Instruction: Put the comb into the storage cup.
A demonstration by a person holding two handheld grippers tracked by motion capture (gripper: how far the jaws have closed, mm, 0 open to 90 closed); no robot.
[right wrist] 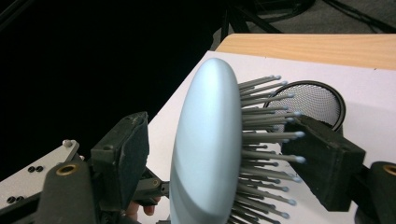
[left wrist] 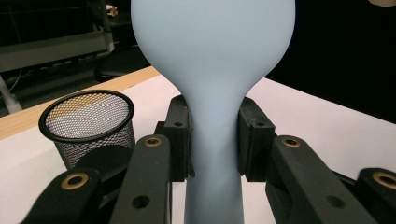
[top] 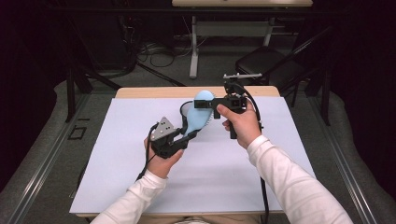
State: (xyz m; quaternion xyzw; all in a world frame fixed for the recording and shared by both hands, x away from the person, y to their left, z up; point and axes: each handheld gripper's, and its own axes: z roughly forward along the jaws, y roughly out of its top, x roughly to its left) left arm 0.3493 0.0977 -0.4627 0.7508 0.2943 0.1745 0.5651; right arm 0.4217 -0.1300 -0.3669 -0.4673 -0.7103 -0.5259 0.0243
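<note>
We have the pale blue hairbrush [top: 196,116] lifted off the counter [top: 116,177], our left claw [left wrist: 215,140] clamped on its handle, our right claw [right wrist: 224,154] spread around its head, the mesh cup [left wrist: 88,123] seemingly awaiting it.

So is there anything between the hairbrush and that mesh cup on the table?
Nothing visible does. The left gripper is shut on the handle of the blue hairbrush, the right gripper brackets its head with jaws apart, and the black mesh cup stands open-topped just behind, with only white table cover around it.
</note>
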